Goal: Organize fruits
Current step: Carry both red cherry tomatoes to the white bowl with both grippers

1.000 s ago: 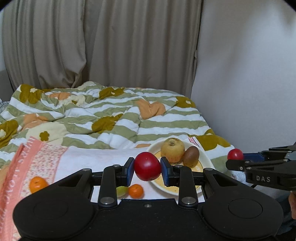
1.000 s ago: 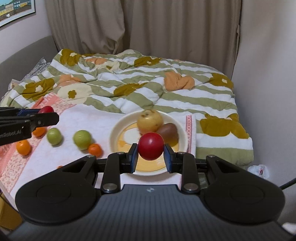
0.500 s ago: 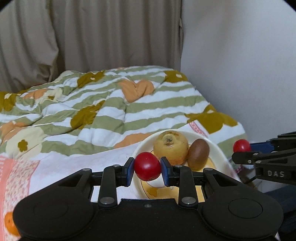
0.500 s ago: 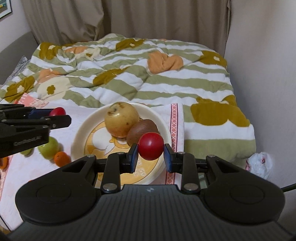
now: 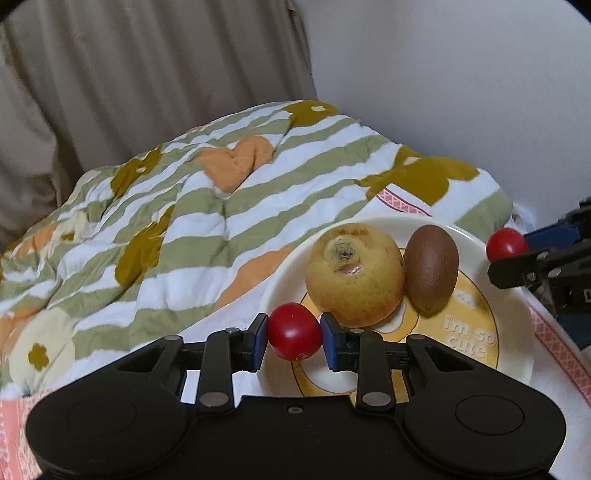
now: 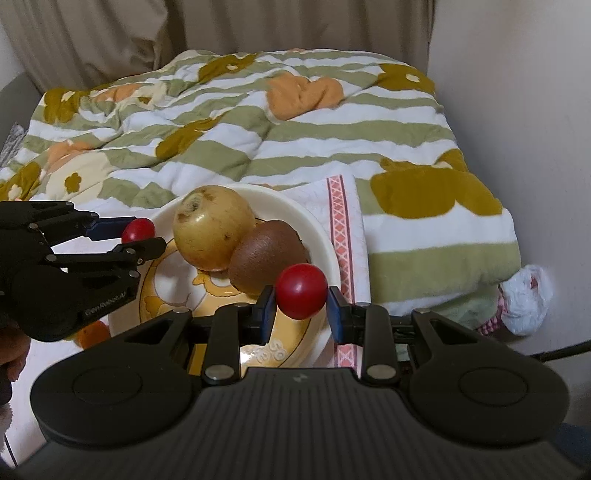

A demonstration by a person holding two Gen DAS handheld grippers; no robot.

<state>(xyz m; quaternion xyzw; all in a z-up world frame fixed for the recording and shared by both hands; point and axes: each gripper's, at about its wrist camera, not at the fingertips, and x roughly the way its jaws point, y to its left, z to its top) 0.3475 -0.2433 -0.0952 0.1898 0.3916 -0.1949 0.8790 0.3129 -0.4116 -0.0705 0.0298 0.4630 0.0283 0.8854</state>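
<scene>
A cream and yellow plate (image 5: 509, 332) (image 6: 317, 229) lies on a white cloth and holds a yellow pear-like fruit (image 5: 354, 273) (image 6: 214, 230) and a brown kiwi (image 5: 431, 271) (image 6: 267, 253). My left gripper (image 5: 294, 339) is shut on a small red tomato (image 5: 294, 331) at the plate's left rim; it also shows in the right wrist view (image 6: 138, 234). My right gripper (image 6: 301, 304) is shut on a second red tomato (image 6: 301, 290) above the plate's right part; that tomato shows in the left wrist view (image 5: 506, 244).
A green, white and orange striped quilt (image 6: 258, 122) covers the bed behind the plate. A wall (image 5: 461, 92) stands on the right, curtains (image 6: 221, 26) behind. An orange fruit (image 6: 92, 334) lies left of the plate. A crumpled plastic bag (image 6: 524, 299) sits by the wall.
Both grippers have moved forward and lower toward the plate, each still holding its tomato. The plate and its fruits look larger and nearer.
</scene>
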